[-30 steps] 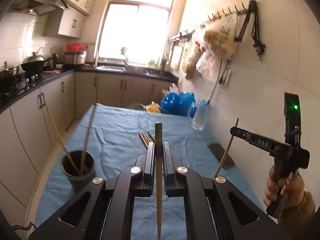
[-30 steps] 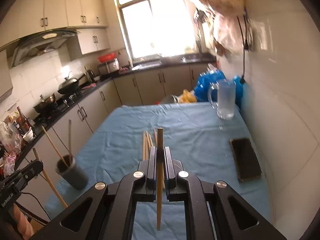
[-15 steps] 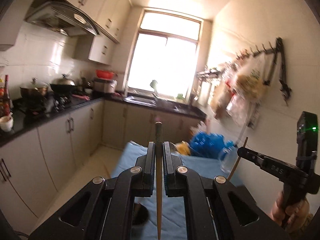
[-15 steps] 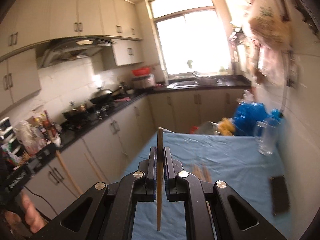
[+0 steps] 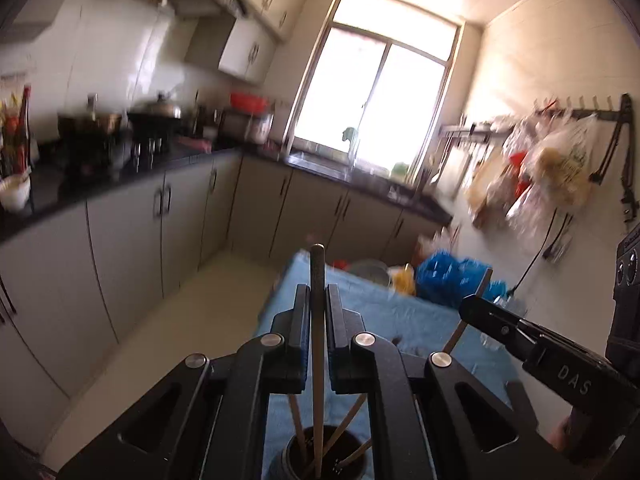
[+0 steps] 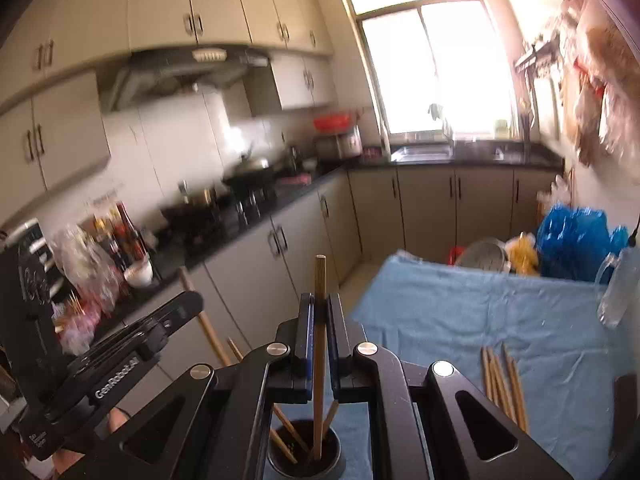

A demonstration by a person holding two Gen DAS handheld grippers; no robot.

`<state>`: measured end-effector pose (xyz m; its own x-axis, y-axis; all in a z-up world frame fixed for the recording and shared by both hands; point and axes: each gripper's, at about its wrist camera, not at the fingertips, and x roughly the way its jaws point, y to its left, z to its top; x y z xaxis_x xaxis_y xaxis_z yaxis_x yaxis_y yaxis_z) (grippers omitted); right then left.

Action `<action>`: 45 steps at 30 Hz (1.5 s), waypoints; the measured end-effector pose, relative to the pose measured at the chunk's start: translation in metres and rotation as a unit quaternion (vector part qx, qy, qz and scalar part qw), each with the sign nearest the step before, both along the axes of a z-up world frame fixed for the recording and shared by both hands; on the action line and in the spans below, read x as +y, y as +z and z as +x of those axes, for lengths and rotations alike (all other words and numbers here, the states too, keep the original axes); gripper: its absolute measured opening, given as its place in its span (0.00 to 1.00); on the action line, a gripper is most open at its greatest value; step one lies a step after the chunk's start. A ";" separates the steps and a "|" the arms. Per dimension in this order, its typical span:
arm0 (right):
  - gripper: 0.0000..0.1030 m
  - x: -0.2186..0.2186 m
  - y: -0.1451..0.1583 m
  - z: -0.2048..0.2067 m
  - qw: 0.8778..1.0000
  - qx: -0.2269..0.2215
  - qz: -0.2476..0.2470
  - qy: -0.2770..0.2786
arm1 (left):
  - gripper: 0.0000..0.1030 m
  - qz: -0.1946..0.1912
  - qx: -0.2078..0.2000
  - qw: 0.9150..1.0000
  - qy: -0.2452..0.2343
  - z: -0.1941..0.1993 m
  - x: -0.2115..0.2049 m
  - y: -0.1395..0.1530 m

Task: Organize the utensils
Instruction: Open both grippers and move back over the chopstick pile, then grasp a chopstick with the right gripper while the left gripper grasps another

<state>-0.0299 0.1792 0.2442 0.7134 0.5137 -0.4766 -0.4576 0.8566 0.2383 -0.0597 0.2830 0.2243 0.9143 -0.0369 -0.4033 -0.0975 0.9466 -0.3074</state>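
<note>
My left gripper [image 5: 318, 300] is shut on a wooden chopstick [image 5: 317, 360] held upright, its lower end inside the dark utensil cup [image 5: 326, 460] directly below. My right gripper [image 6: 319, 310] is shut on another chopstick [image 6: 319, 356], also upright with its lower end in the same cup [image 6: 306, 456]. The cup holds a few other chopsticks leaning outward. Several loose chopsticks [image 6: 504, 384] lie on the blue tablecloth [image 6: 500, 312] to the right. The right gripper's body shows in the left wrist view [image 5: 532, 344], and the left gripper's body in the right wrist view [image 6: 120, 356].
A glass mug [image 6: 618, 288] stands at the table's right side by the wall. Blue plastic bags [image 6: 572, 240] and a metal bowl [image 6: 486, 254] sit past the far end. Kitchen cabinets [image 6: 280, 264] run along the left. A dark phone edge [image 6: 626, 404] lies at the right.
Both grippers swung from above the table to over the cup and lowered their chopsticks, whose tips now sit inside the cup. Both views are tilted up toward the kitchen.
</note>
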 end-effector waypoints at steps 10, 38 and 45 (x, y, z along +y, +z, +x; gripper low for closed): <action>0.08 -0.013 -0.052 0.039 0.997 0.070 -0.006 -0.017 | 0.13 0.010 0.036 0.999 0.009 0.008 -0.005 -0.025; 0.32 -0.258 -0.216 0.018 0.966 0.224 -0.053 -0.115 | 0.41 0.018 0.197 0.967 -0.163 0.029 -0.219 -0.150; 0.32 -0.258 -0.235 -0.008 0.971 0.202 -0.093 -0.094 | 0.32 0.052 0.250 0.947 -0.194 0.075 -0.262 -0.199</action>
<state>-0.0376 -0.0787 0.0089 0.5227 0.2712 -0.8083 -0.1901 0.9613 0.1996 0.0151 0.0205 0.0250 0.5338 -0.2674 -0.8022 0.1562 0.9635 -0.2173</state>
